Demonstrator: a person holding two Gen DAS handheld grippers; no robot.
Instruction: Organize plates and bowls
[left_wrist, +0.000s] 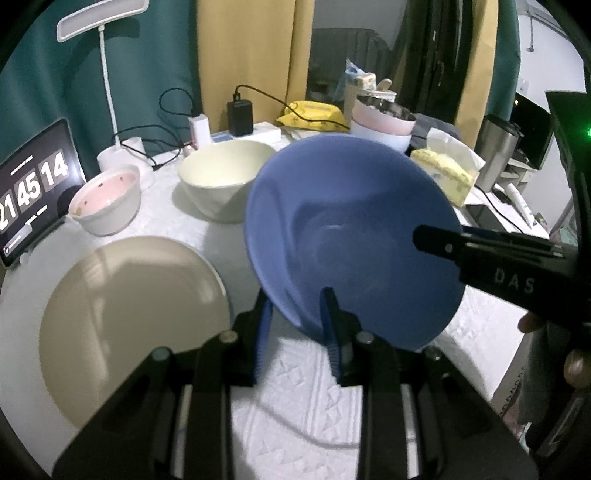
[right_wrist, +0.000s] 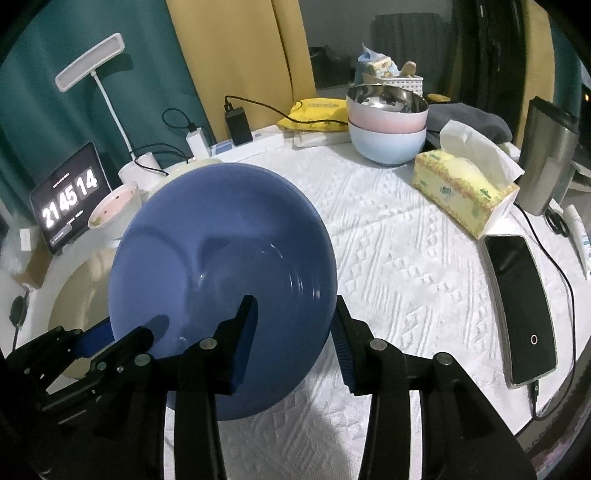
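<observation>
Carefully now: keep left gripper (left_wrist: 295, 332) clenched on near rim of blue plate (left_wrist: 351, 229), held tilted above white cloth (right_wrist: 406, 266), before swinging it toward beige plate (left_wrist: 129, 314) lying flat at left. Right gripper (right_wrist: 295, 339) released, jaws apart, plate's edge between them without either pad pressing. Worth backing right fingers (right_wrist: 245, 339) straight off, clear of rim, so single grip does not slip.
</observation>
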